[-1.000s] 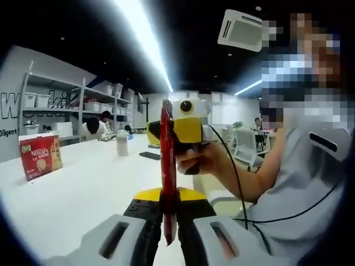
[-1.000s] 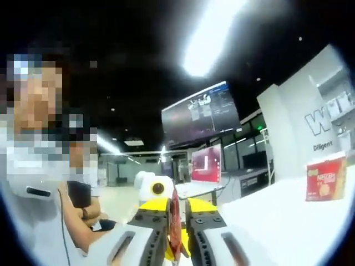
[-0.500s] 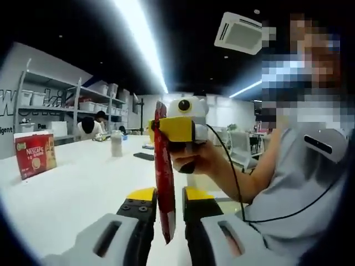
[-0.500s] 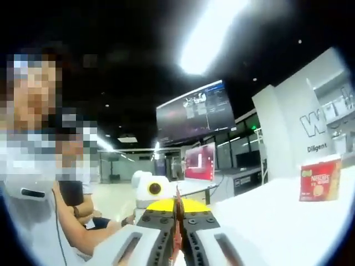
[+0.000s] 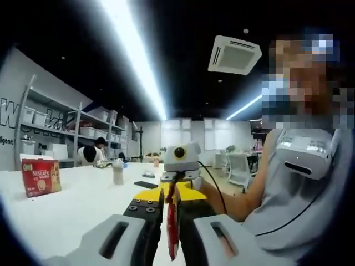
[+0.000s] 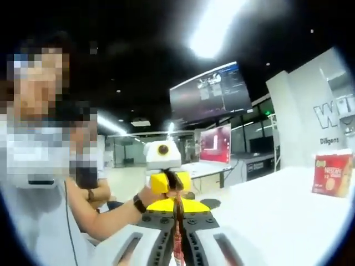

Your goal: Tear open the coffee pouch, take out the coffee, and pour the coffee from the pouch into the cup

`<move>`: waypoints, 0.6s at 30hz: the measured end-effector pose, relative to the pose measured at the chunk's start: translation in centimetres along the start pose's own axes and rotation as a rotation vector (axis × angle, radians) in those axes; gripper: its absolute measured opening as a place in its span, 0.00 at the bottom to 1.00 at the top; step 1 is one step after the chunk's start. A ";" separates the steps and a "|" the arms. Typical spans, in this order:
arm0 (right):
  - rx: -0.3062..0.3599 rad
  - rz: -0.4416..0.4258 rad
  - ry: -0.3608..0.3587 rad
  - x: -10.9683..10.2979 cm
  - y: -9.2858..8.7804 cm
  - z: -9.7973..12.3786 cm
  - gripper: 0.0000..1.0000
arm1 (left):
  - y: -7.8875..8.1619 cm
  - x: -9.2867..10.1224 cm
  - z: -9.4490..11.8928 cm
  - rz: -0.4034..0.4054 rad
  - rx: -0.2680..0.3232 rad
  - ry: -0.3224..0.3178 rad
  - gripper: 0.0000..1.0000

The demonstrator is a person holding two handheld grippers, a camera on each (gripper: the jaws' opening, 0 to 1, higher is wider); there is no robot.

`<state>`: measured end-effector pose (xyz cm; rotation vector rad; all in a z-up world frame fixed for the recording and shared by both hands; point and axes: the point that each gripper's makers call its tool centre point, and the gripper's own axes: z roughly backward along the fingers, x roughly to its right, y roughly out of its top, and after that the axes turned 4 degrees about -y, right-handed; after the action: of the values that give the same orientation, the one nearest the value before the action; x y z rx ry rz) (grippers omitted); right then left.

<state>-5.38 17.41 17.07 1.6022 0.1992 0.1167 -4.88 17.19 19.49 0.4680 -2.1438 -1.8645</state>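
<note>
While both views are tilting up toward a dark ceiling with long bright lights, a thin red coffee pouch is standing edge-on between the two grippers, above a white table. Seen from the left gripper view, the left gripper is clenching its jaws on the near end of the pouch, and the right gripper, yellow and black, is facing it from just beyond, gripping the far end. From the right gripper view, the right gripper is pinching the same pouch between closed jaws, while the left gripper is sitting just behind it, held in a person's hand. A red coffee box is standing on the table, well apart from the pouch.
</note>
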 end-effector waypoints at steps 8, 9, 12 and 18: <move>-0.034 0.009 0.019 -0.4 -0.9 -0.1 0.02 | -1.0 0.4 -0.4 0.000 -0.057 -0.010 0.04; -0.039 0.006 0.020 -0.5 -1.0 0.0 0.02 | -1.1 0.4 -0.5 -0.002 -0.062 -0.009 0.04; -0.052 0.012 0.024 -0.8 -1.2 0.0 0.02 | -1.4 0.7 -0.5 0.001 -0.077 -0.021 0.04; -0.081 0.030 0.012 -0.6 -1.8 0.0 0.02 | -2.0 0.8 -0.6 -0.022 -0.113 -0.017 0.04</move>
<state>-6.09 17.29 15.34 1.5247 0.1778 0.1557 -5.26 16.11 17.57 0.4554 -2.0384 -1.9951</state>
